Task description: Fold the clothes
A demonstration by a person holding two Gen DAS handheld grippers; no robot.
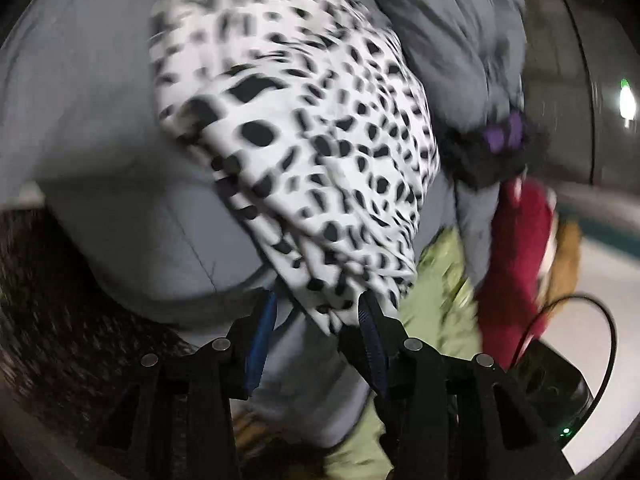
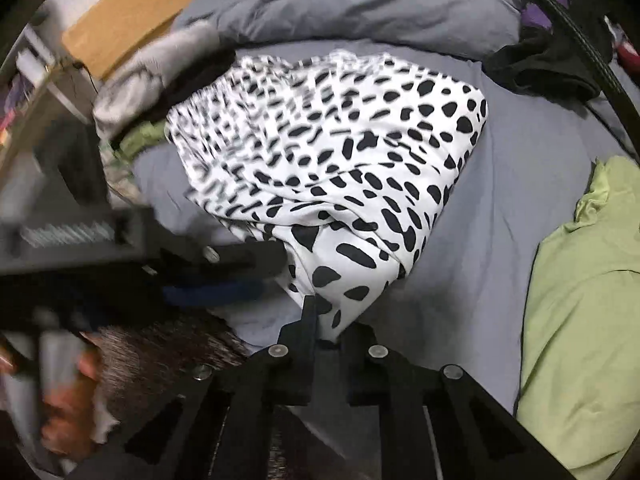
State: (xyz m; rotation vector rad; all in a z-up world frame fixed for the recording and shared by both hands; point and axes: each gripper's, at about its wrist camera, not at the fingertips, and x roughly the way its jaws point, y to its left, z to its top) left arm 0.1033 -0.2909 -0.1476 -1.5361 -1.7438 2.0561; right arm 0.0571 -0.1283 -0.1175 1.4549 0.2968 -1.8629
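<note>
A white garment with black spots (image 2: 352, 152) lies bunched on the grey bed sheet (image 2: 488, 216). My right gripper (image 2: 332, 320) is shut on the garment's near corner, and the cloth runs down between its two black fingers. My left gripper (image 1: 319, 302) comes in from the left, blurred, and is seen from the side in the right wrist view (image 2: 272, 274). Its blue-padded fingers (image 1: 260, 336) stand apart. An edge of the spotted garment (image 1: 304, 152) hangs in the gap beside the right-hand finger, and the pads do not press on it.
A light green garment (image 2: 580, 300) lies at the right, also seen as green cloth (image 1: 440, 292). A grey duvet (image 2: 360, 4) and a black garment (image 2: 540, 64) lie at the back. Red cloth (image 1: 516, 248) and a black cable (image 1: 600, 340) are to the right. A person's hand (image 2: 68, 412) holds the left gripper.
</note>
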